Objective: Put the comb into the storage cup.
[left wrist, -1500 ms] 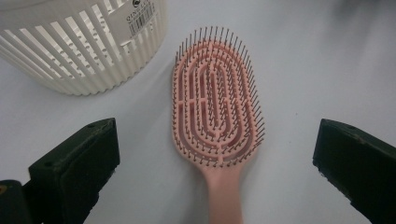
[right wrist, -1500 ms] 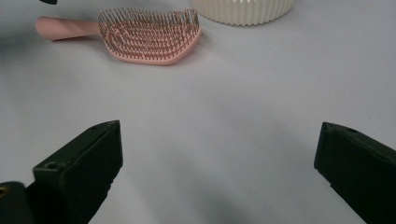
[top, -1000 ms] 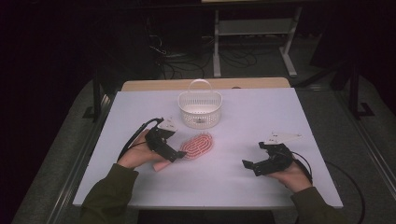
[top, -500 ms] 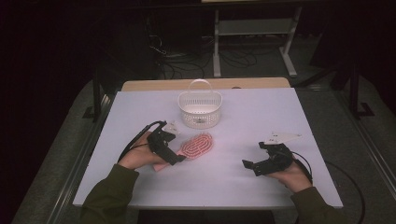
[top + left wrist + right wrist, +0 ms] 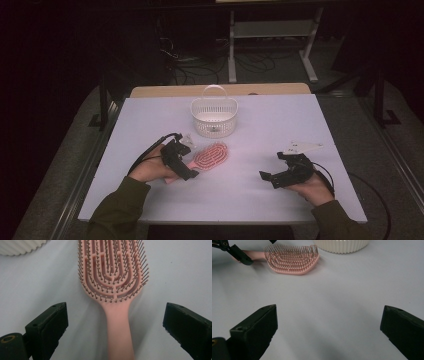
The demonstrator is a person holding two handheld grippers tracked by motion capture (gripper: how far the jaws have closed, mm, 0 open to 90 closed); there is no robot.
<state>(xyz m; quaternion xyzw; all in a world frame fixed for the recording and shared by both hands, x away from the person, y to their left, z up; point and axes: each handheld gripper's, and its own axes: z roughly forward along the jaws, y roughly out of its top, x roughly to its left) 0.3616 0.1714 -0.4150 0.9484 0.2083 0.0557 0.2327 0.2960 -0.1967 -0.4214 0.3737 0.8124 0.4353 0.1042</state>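
Pink hairbrush (image 5: 212, 157), lying bristles-up on the white table (image 5: 260, 125) just in front of the white basket (image 5: 214, 117); its handle is straddled by the spread jaws of the left gripper (image 5: 115, 322), which are not yet clamped on it. Compared with the frame a second earlier, the left gripper is seen advanced along the handle toward the brush head. The right gripper (image 5: 274, 176) is held unchanged, jaws apart and empty, well apart from the brush.
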